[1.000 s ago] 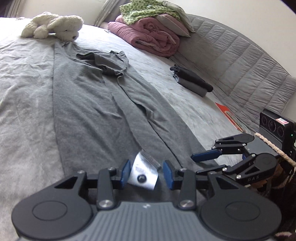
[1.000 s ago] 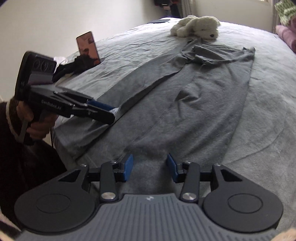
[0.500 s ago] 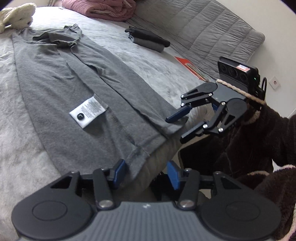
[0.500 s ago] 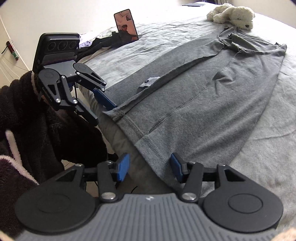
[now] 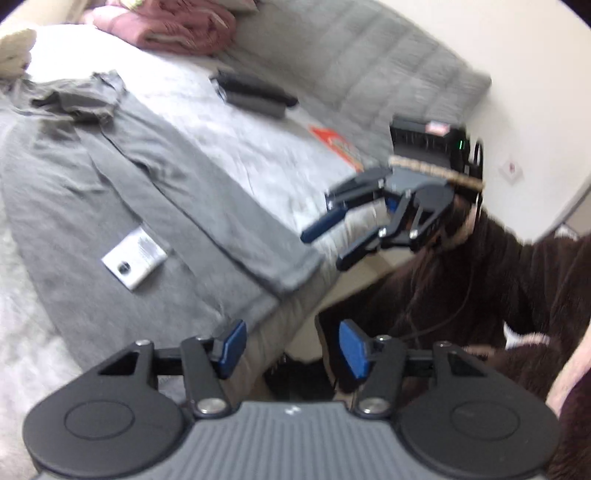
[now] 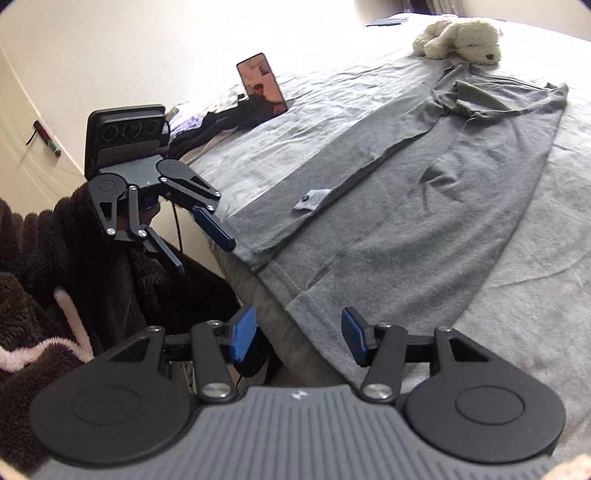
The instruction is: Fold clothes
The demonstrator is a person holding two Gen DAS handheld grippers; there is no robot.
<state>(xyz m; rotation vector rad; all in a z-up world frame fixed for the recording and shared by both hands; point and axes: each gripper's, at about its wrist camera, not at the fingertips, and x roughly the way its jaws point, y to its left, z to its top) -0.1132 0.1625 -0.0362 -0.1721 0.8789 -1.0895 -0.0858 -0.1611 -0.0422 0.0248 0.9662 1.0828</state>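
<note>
Both hand-held grippers pulled back off bed since a second ago, when left one sat over white care label.

Left hand-held gripper [image 5: 290, 347]: fingers wide apart, empty, past bed [image 5: 255, 155] edge, touching nothing.

Right hand-held gripper [image 6: 297, 338]: spread wide, empty, just short of hem.

Grey long-sleeved shirt [image 6: 424, 206] lies flat on bed, sleeve folded in, care label [image 5: 135, 257] showing.

Only left view: pink blanket [image 5: 184, 27], dark folded clothes [image 5: 255, 94].

Only right view: phone [image 6: 263, 86], plush dog [image 6: 460, 37].

A grey long-sleeved garment [image 6: 424, 206] is being shown spread lengthwise on the bed [image 6: 546, 266], one sleeve folded inward, its white label [image 5: 135, 257] exposed and its hem lying at the bed's edge.
</note>
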